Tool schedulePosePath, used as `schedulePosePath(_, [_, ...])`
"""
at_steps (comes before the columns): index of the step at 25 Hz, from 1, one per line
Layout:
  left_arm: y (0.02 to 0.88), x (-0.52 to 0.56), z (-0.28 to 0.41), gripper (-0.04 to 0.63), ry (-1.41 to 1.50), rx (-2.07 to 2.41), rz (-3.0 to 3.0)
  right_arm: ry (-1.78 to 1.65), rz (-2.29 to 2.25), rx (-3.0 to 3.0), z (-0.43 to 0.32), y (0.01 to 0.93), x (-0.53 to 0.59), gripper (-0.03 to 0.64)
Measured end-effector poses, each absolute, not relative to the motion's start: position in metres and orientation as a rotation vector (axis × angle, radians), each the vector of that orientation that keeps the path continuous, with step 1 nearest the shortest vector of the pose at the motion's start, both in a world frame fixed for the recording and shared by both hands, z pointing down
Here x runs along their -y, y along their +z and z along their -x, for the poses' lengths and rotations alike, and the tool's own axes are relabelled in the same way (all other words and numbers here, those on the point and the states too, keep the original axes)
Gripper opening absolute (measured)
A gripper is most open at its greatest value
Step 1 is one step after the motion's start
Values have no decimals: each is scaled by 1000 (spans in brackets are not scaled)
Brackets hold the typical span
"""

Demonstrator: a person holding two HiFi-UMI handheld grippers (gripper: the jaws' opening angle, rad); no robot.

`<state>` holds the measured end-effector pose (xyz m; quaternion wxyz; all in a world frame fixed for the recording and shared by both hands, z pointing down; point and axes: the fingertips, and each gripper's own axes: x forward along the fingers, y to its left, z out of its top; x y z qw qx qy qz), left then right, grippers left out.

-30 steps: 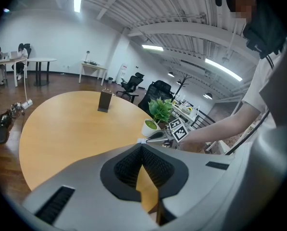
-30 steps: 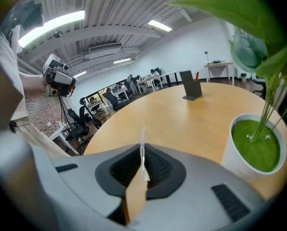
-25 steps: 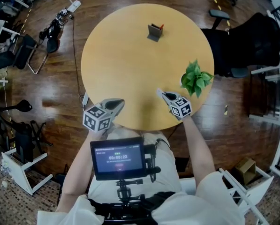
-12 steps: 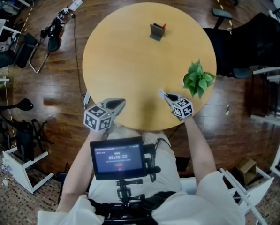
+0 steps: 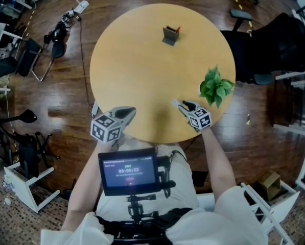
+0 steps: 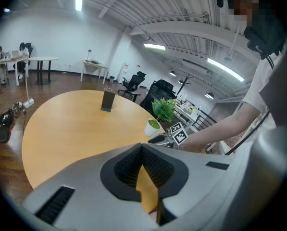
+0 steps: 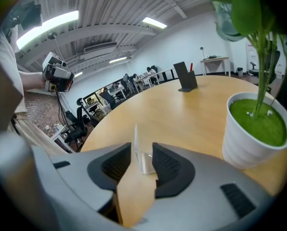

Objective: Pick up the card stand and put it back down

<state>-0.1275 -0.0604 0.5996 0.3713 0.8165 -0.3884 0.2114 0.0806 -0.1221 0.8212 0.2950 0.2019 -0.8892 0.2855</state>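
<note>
A small clear card stand (image 7: pixel 143 160) rests on the round wooden table (image 5: pixel 142 70), between the pads of my right gripper (image 7: pixel 142 151). Those jaws have just been opening; both pads now stand apart from the stand, with its upright pane rising in the gap. In the head view the right gripper (image 5: pixel 180 104) is at the table's near right edge. My left gripper (image 5: pixel 127 112) hovers at the near left edge. Its pads (image 6: pixel 155 165) meet at the tip (image 6: pixel 142 148) with nothing between them.
A potted green plant (image 5: pixel 214 87) in a white pot (image 7: pixel 251 131) stands close to the right of my right gripper. A dark holder with a red pen (image 5: pixel 169 34) sits at the table's far side. Office chairs (image 5: pixel 264 45) and cables (image 5: pixel 65 24) surround the table.
The right gripper's jaws have parted a little around the clear stand. Both hands stay where they were at the table's near edge.
</note>
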Motion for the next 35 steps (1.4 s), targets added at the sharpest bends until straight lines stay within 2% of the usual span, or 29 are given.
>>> schedulePosePath(14, [594,62,138,2,504,879,-2177,767,-949,2420,-103,745,122,183])
schedulePosePath(23, [577,65,176,2,464,783,-2256,735,-1269,2418,-101,675,98,176])
schedulePosePath(35, [564,32,246,2,350,787,-2286,600,-1549,2350,-60,618,50,153])
